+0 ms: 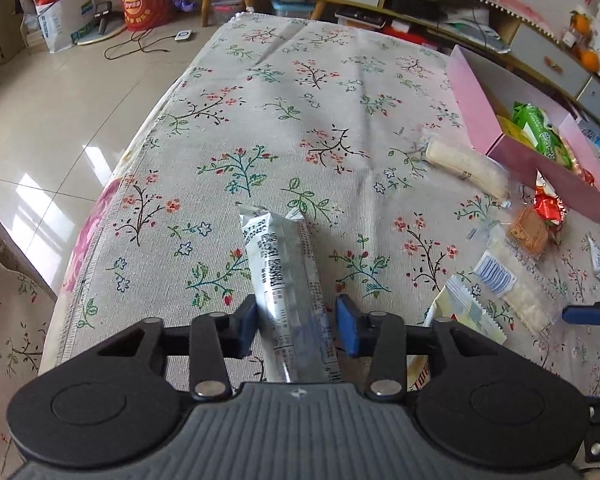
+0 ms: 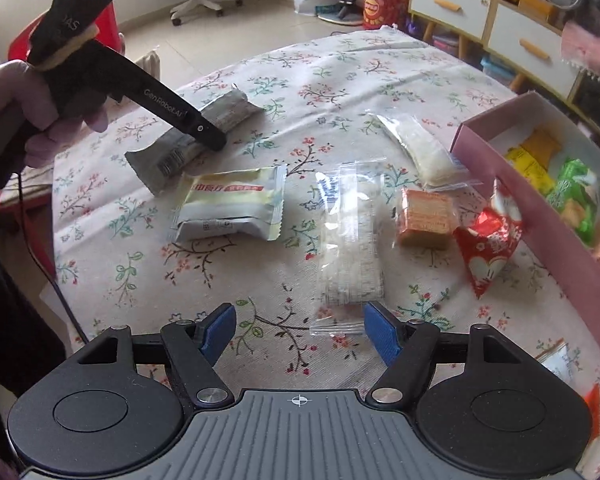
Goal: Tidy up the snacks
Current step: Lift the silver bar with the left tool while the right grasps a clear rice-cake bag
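Observation:
A long silver snack packet [image 1: 284,280] lies on the floral tablecloth [image 1: 300,100], and my left gripper [image 1: 297,328] is shut on its near half, a blue pad against each side. The right wrist view shows the same packet [image 2: 168,156] under that gripper's black finger [image 2: 180,114]. My right gripper [image 2: 300,334] stands open low over the cloth. The near end of a clear packet of pale crackers [image 2: 350,248] lies just inside its right pad, with no pad pressing on it. A pink box [image 2: 540,216] at the right holds green and yellow packets.
Loose snacks lie between the grippers and the box: a pale yellow packet [image 2: 230,208], a brown cake [image 2: 424,216], a red foil packet [image 2: 488,248] and a white roll [image 2: 424,148]. A hand [image 2: 20,112] holds the left gripper. The table's left edge [image 1: 112,200] drops to tiled floor.

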{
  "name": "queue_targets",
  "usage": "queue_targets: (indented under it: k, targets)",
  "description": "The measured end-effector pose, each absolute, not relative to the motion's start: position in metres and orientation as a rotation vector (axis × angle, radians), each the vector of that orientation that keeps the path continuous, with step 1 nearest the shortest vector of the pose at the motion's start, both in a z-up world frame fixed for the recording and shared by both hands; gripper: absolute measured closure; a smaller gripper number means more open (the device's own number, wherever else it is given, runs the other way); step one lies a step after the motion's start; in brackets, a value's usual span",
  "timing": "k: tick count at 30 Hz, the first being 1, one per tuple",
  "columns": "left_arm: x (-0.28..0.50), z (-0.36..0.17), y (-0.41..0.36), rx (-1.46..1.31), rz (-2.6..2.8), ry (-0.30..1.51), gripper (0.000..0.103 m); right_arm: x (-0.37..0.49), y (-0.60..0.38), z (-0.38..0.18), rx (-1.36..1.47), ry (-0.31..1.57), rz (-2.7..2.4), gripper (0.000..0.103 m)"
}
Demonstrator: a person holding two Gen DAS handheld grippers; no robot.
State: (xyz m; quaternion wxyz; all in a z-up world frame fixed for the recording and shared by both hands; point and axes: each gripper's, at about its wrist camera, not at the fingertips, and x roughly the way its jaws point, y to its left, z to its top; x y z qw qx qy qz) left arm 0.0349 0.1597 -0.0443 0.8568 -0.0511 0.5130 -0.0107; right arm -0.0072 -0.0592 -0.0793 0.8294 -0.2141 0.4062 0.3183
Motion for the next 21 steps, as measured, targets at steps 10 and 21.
queue_targets:
  k: [10,21]
  targets:
    - [0.035,-0.047,0.156,-0.072,-0.019,1.127,0.053,0.022,-0.05,-0.086,-0.44,0.826,0.552,0.031]
    - [0.034,-0.045,0.16,-0.066,-0.026,1.15,0.05,0.025,-0.057,-0.083,-0.467,0.882,0.643,0.031]
